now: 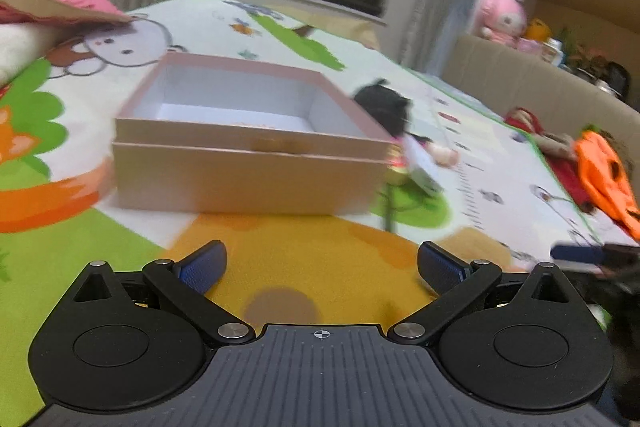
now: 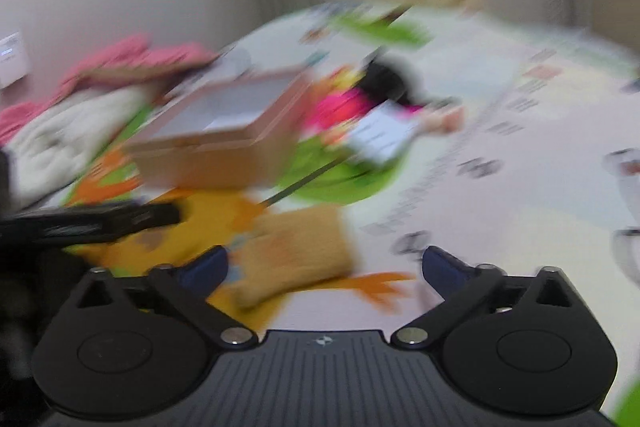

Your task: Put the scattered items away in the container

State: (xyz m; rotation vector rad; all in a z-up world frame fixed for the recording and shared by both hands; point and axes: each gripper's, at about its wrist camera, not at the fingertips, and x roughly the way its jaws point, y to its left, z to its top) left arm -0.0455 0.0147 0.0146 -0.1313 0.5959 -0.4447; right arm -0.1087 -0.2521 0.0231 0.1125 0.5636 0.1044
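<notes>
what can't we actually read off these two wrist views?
- Pink open cardboard box, left wrist: its near wall hides most of the floor inside.
- Black item behind the box's right corner: partly hidden and blurred, unidentifiable.
- Tan flat piece by the right tongs: motion blur, unidentifiable.
- White card, right wrist: print smeared.

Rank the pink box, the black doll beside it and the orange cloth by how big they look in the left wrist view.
1. pink box, by far the largest.
2. orange cloth, partly cut off at the picture's edge.
3. black doll, partly hidden behind the box.
The last two look close, and the blur makes their order unsure.
</notes>
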